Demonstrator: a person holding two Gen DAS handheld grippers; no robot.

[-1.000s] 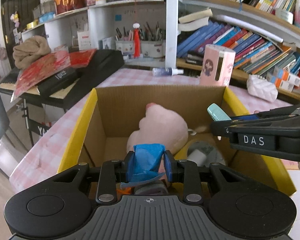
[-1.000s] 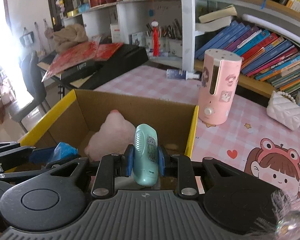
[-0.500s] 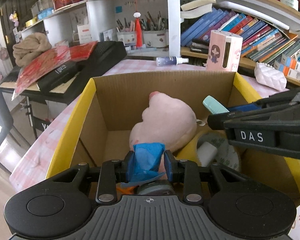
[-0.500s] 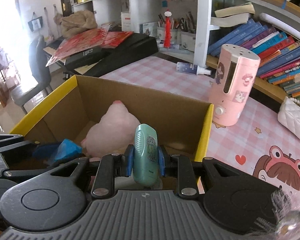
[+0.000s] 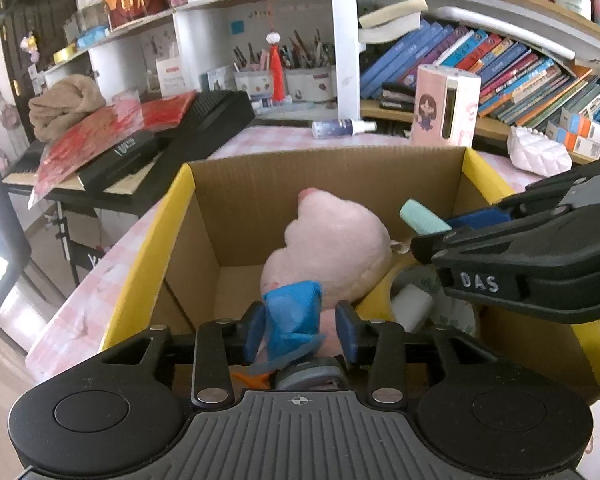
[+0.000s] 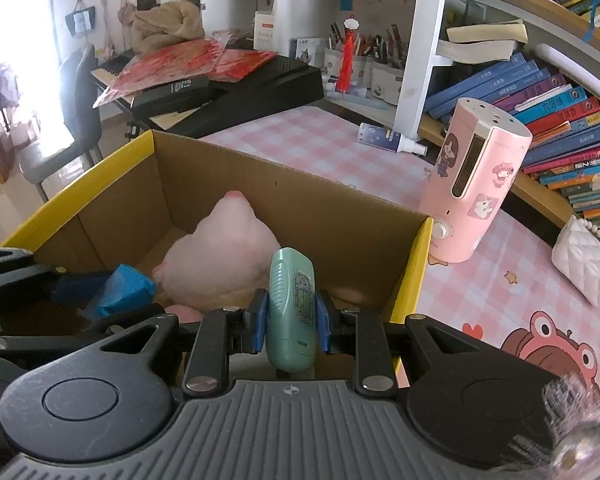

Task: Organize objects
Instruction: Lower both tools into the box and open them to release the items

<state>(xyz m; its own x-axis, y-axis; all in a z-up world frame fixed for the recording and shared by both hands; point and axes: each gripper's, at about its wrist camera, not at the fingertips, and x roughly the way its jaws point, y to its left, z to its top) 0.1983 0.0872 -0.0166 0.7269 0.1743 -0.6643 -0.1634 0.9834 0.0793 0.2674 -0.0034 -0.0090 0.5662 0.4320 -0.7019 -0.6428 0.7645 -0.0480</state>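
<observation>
the left gripper (image 5: 300, 330) hangs over the near end of the cardboard box (image 5: 332, 168), its jaws just now easing apart; the crumpled blue wad (image 5: 290, 316) sits between them, leaning on the left pad with a gap showing at the right pad, so the pads no longer pinch it. under it, at 6 o'clock in the left view, a grey round thing and an orange scrap show, too hidden to name. the right gripper (image 6: 290, 322) is clamped tight on the mint green device (image 6: 292, 312), which stands upright between the blue pads over the box's near right part; in the left view that device pokes in at 3 o'clock from the dark gripper marked das

inside the box, past both tools, the pink plush toy (image 5: 332, 244) fills the middle of the floor, leaning toward 12 o'clock. at 4 o'clock from it lies a roll of tape (image 5: 432, 292) with a white piece on it

beyond the far wall, on the pink checked tablecloth (image 6: 340, 148), a pink cartoon canister (image 6: 476, 184) stands upright at 1 o'clock in the right view, a small spray bottle (image 6: 388, 136) lies on its side behind it, and a white quilted purse (image 6: 584, 264) rests at 3 o'clock. farthest off are a bookshelf (image 6: 540, 92) and a black keyboard case (image 6: 236, 92) at 11 o'clock
</observation>
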